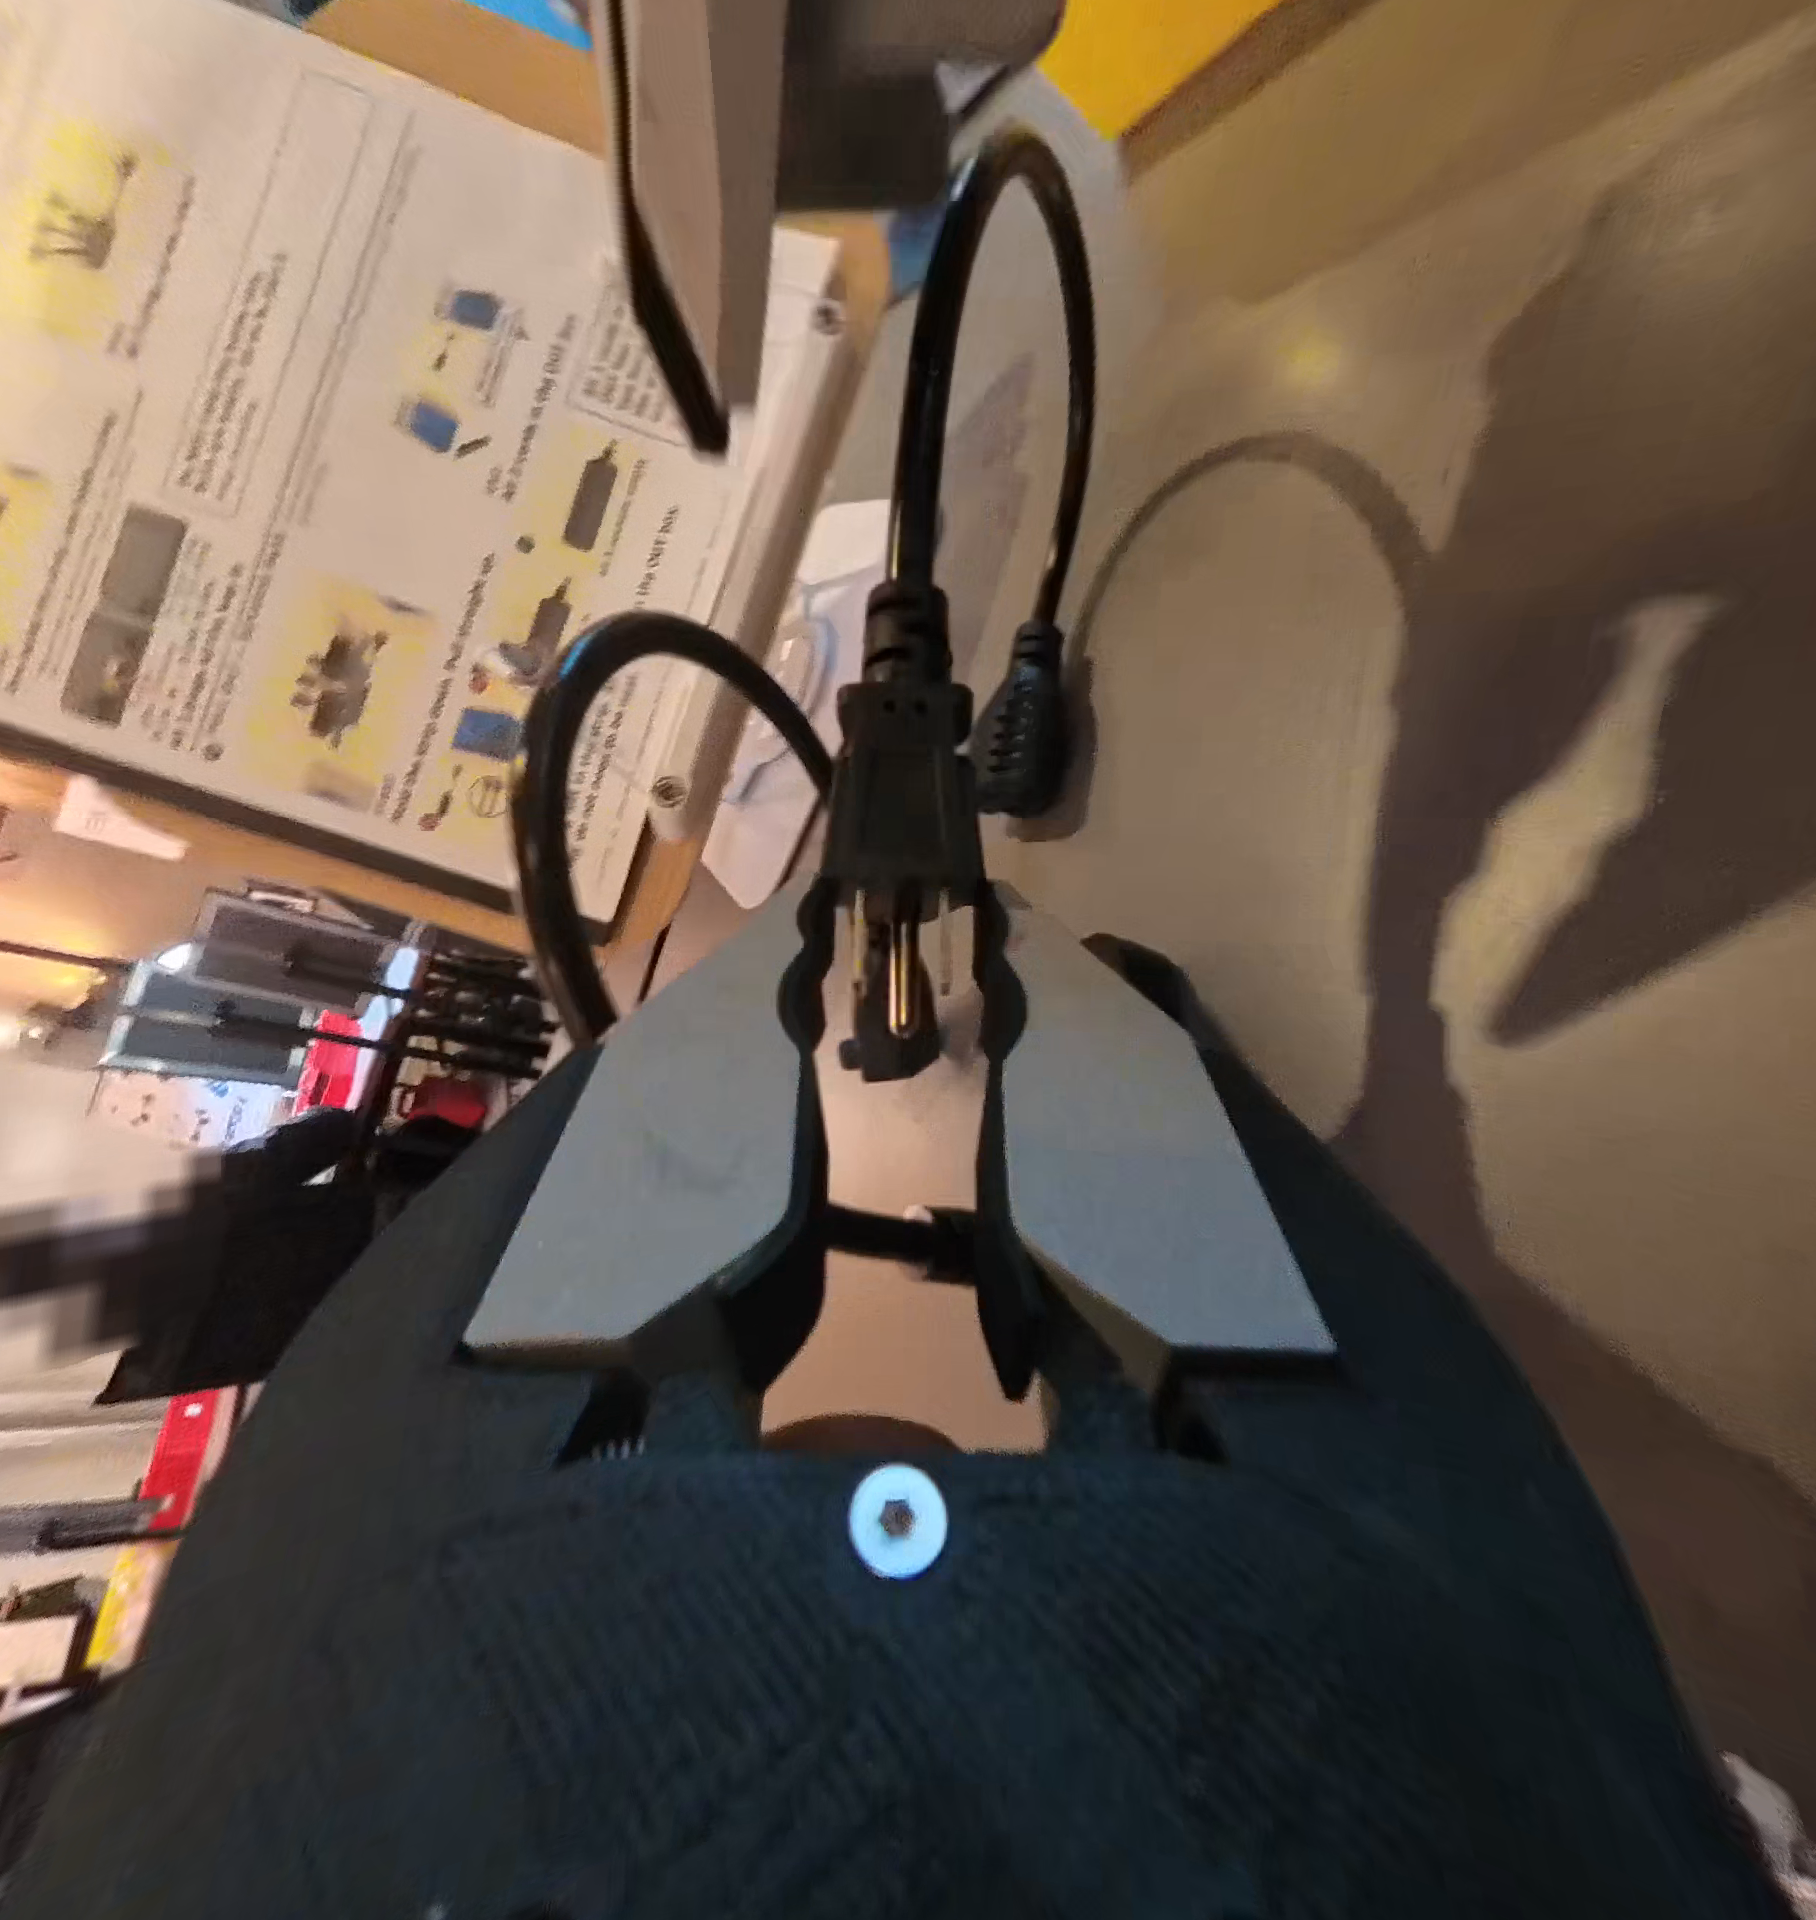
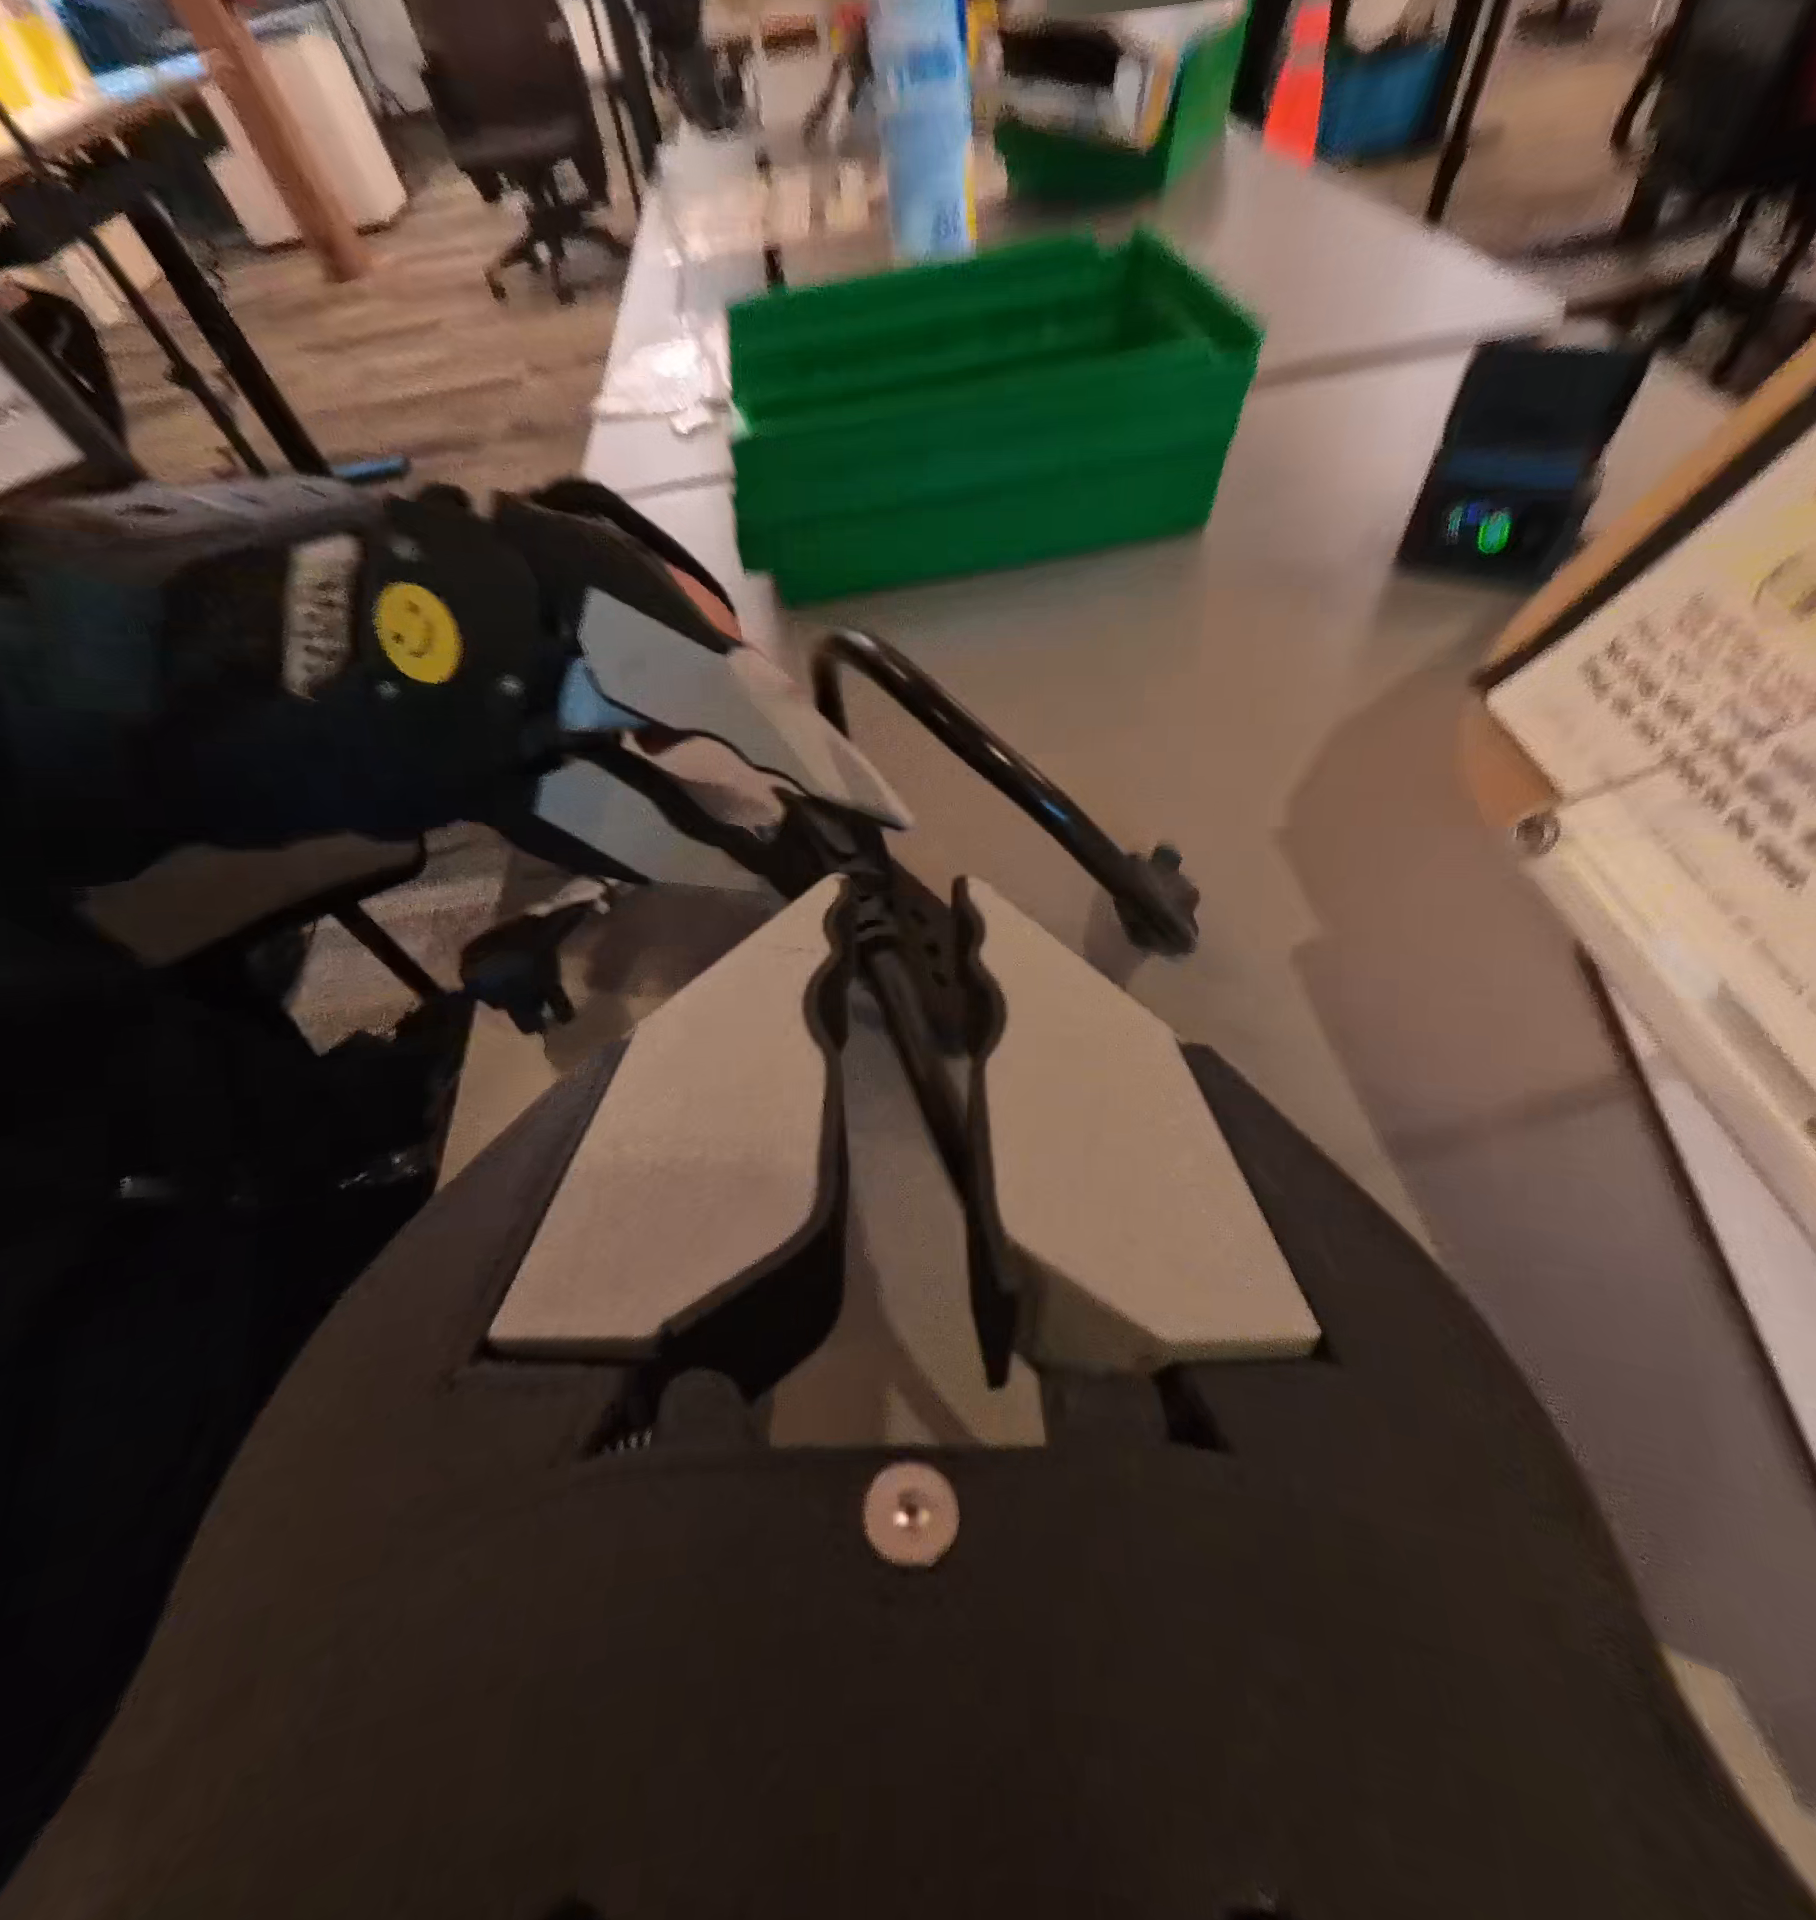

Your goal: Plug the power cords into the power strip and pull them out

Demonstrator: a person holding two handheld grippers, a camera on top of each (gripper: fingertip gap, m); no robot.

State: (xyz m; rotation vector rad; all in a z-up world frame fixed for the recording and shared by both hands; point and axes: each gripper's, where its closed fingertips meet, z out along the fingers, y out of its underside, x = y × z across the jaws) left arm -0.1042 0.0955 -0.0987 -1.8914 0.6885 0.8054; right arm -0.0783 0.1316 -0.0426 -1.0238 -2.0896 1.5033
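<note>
At the centre of the left wrist view, the black plug (image 1: 899,790) of a power cord stands between the tips of the left tongs (image 1: 899,956), its three prongs pointing back toward the camera. The pads sit against the sides of the plug's front end and look closed on it. Its cord (image 1: 997,343) arches up toward twelve o'clock and comes down to a second black plug (image 1: 1023,727) at about one o'clock, resting against the beige counter (image 1: 1506,1351).

In the right wrist view the right tongs (image 2: 904,966) are clamped on the strain-relief and cord just behind the same plug, with the left tongs reaching in from nine o'clock. A green bin (image 2: 987,416) stands at twelve o'clock. No power strip can be made out in either view.

The plug body is hard moulded plastic, light and rigid, with ribbed flanks that should give a firm hold; that is the place to grip. The cord is stiff yet springy and will likely twist the plug if held too far back. The prongs are best left untouched.
</note>
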